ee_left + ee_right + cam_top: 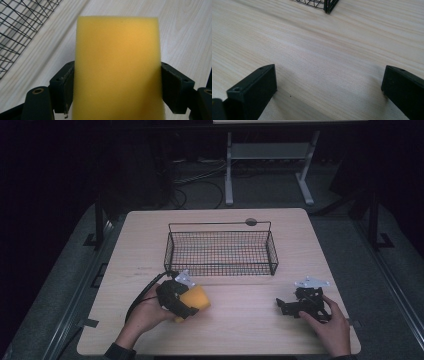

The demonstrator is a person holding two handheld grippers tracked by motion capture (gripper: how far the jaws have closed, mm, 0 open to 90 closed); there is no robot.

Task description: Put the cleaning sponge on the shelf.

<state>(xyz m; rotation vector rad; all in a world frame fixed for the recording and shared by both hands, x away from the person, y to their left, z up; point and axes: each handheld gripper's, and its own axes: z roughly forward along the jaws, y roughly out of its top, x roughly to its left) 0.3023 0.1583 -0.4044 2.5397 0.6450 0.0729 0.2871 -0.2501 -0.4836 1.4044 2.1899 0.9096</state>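
We see the left gripper (pixel 192 304) clamped on a yellow sponge (pixel 117 67), both pads pressing its sides, near the front left of the wooden table (pixel 240 330), in front of the wire basket (pixel 221 251). The right gripper (pixel 285 306) rests at the table's front right, its jaws spread wide over bare wood.

So the thing here is a yellow rectangular foam sponge block (pixel 117 67), plain and smooth-edged, no visible dents. It's clamped across its width in the left hand-held gripper (pixel 186 304), sitting around 7 o'clock on the desk (pixel 240 320), sticking out toward about 2 o'clock.
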